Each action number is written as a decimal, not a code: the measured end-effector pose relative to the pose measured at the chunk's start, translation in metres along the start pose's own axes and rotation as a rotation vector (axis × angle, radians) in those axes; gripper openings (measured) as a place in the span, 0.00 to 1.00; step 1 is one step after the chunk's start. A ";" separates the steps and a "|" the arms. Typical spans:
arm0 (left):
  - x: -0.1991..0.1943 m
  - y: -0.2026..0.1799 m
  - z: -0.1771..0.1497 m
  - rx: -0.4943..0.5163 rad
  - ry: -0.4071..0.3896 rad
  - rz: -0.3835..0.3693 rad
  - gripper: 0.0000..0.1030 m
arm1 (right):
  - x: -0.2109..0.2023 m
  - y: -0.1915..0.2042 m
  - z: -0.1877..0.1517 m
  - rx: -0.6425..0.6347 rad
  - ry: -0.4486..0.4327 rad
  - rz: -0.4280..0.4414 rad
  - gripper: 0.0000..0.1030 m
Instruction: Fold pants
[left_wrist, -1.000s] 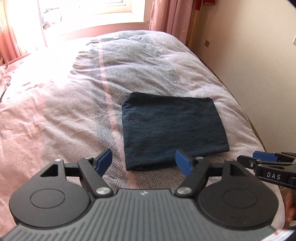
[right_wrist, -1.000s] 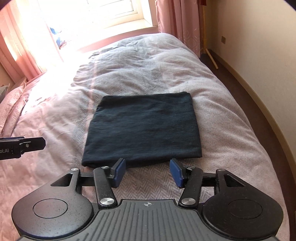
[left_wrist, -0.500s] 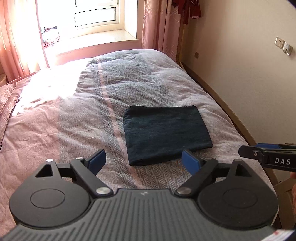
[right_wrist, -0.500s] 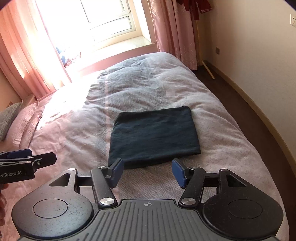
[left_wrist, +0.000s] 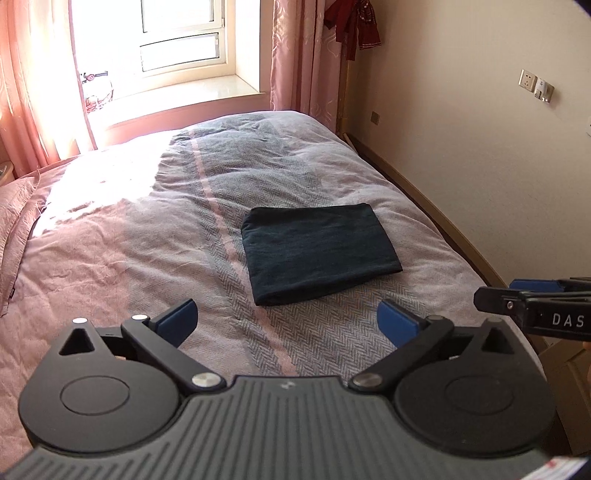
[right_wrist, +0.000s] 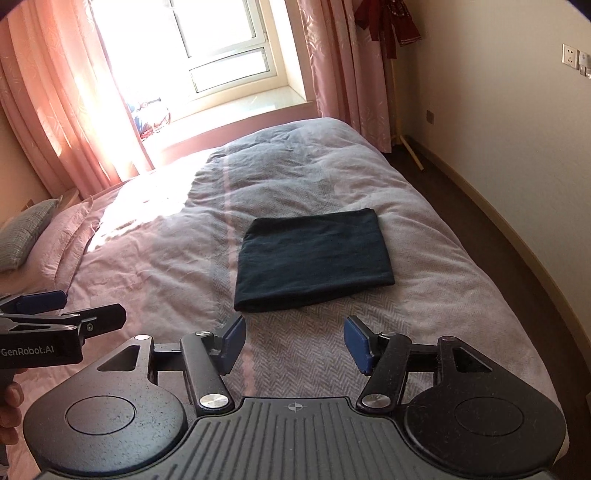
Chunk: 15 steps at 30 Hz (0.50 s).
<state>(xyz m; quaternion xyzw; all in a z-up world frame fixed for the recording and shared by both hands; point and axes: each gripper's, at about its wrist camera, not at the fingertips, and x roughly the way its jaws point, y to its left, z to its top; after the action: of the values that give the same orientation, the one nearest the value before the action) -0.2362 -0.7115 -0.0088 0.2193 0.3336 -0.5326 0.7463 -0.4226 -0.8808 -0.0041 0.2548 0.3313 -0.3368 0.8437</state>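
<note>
The dark navy pants (left_wrist: 319, 253) (right_wrist: 314, 266) lie folded into a flat rectangle on the pinkish-grey bedspread (left_wrist: 147, 236) (right_wrist: 166, 258). My left gripper (left_wrist: 286, 321) hangs above the bed's near part, well short of the pants, its jaws opening wide with nothing between them. My right gripper (right_wrist: 293, 341) is also raised and short of the pants, open and empty. Each gripper shows at the edge of the other's view: the right gripper (left_wrist: 517, 295) at the right side, the left gripper (right_wrist: 62, 310) at the left side.
A wall (left_wrist: 480, 147) and wooden bed frame (left_wrist: 436, 218) run along the right side. Dark floor (right_wrist: 498, 229) lies between bed and wall. A bright window (right_wrist: 221, 55) with pink curtains (right_wrist: 66, 110) is at the far end. Pillows (right_wrist: 29, 232) lie at the left.
Both grippers have pulled back and risen away from the folded pants, which now look smaller and farther. The left gripper's jaws have spread wider.
</note>
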 end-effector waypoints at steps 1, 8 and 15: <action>-0.004 -0.001 -0.004 0.003 -0.002 -0.007 0.99 | -0.004 0.002 -0.003 -0.001 0.000 0.006 0.55; -0.017 -0.003 -0.018 0.004 0.010 -0.021 0.99 | -0.020 0.010 -0.018 0.000 0.001 0.018 0.55; -0.021 -0.003 -0.023 0.010 0.009 -0.031 0.99 | -0.021 0.014 -0.023 -0.007 0.014 0.028 0.55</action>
<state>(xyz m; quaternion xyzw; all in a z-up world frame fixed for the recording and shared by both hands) -0.2498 -0.6831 -0.0094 0.2203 0.3376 -0.5448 0.7353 -0.4325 -0.8484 -0.0009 0.2590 0.3348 -0.3221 0.8468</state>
